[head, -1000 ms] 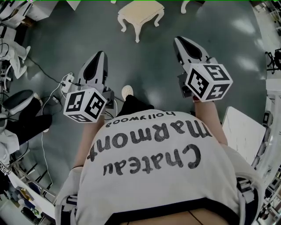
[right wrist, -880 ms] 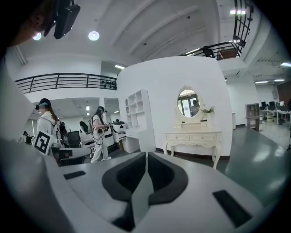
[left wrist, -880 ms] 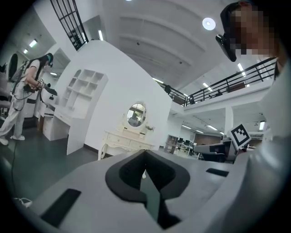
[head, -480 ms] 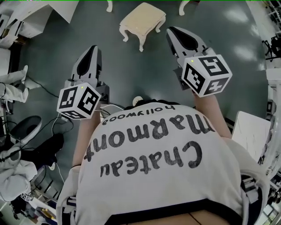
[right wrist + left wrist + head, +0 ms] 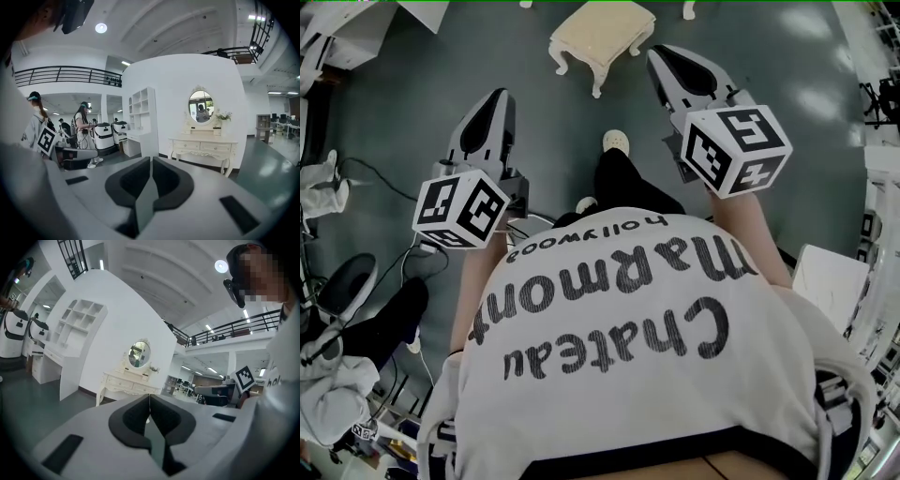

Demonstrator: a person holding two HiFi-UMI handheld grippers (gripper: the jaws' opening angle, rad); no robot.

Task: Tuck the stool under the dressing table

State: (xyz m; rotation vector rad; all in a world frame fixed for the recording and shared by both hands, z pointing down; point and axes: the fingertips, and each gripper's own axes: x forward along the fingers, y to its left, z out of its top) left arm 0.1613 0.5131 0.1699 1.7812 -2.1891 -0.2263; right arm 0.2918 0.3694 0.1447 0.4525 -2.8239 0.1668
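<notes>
Our left gripper [image 5: 497, 101] and right gripper [image 5: 661, 58] are shut and empty, just short of the stool [image 5: 600, 33], ready to push it.

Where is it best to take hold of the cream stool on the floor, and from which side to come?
I would grip the stool by the rim of its seat, one gripper on each side, coming from the near side. It stands upright, the padded top is level, and its curved legs look thin. The left gripper and right gripper are shut, so open them first.
</notes>
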